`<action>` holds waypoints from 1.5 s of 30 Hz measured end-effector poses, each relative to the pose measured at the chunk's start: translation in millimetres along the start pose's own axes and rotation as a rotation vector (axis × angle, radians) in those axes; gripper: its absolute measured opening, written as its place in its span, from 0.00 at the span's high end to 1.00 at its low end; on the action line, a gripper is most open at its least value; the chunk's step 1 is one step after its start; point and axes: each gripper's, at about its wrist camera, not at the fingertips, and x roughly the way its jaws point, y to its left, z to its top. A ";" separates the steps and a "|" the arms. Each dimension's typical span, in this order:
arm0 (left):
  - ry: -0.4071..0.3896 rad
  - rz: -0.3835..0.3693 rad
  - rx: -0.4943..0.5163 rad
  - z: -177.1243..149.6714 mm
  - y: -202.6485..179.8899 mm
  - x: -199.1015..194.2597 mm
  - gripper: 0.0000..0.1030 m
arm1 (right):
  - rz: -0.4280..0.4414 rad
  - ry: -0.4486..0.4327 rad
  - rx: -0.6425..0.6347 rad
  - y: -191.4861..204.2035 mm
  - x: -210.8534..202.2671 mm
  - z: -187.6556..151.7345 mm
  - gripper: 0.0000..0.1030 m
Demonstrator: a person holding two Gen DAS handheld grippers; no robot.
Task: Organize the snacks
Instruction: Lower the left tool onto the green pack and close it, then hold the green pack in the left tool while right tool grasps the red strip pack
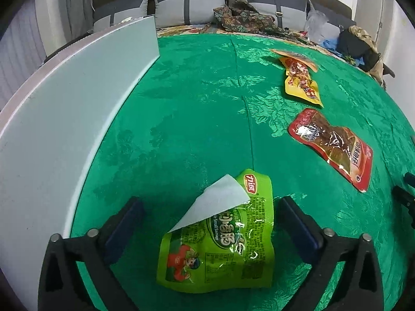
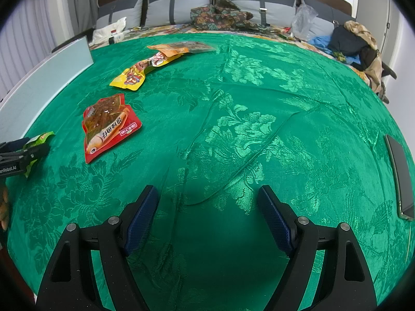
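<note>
Between the two blue pads of the left tool [image 1: 207, 223] lies the shiny green plastic sausage packet [image 1: 220, 235], flat on the green flowery cloth [image 1: 194, 129]. The tool's jaws stand wide open and neither pad touches the packet. One corner of the packet is folded over and shows its white back.

At about 2 o'clock from it, in the left wrist view, lies the red and clear fish snack pouch [image 1: 334, 147], well apart. Further off at 1 o'clock lies the yellow snack pouch [image 1: 302, 83] with an orange one [image 1: 293, 55] just behind it. A long pale blue board [image 1: 77, 98] stands along the cloth at 10 o'clock.

The right tool [image 2: 207, 220] is open too and holds nothing. A dark flat phone [image 2: 399, 176] lies at its 3 o'clock, near the edge.

What could go wrong: the green packet is thin and slippery, so if the pads close too high they may slide off it. If they push down too hard, they may pinch the cloth and drag it, and that could move the other pouches. The folded corner might crumple more.
</note>
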 end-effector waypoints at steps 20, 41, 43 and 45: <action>0.000 -0.001 0.000 0.5 0.3 0.7 0.00 | 0.001 -0.001 0.001 0.0 -0.4 -0.5 0.19; 0.000 -0.003 0.000 0.5 0.3 0.5 0.00 | 0.005 0.000 0.002 0.2 -0.1 -0.8 0.17; 0.001 -0.002 0.001 0.6 0.4 0.5 0.00 | 0.011 0.003 -0.004 1.2 0.4 -0.3 0.16; 0.001 -0.002 0.001 0.6 0.5 0.5 0.00 | 0.029 0.019 -0.043 2.9 3.1 4.9 0.16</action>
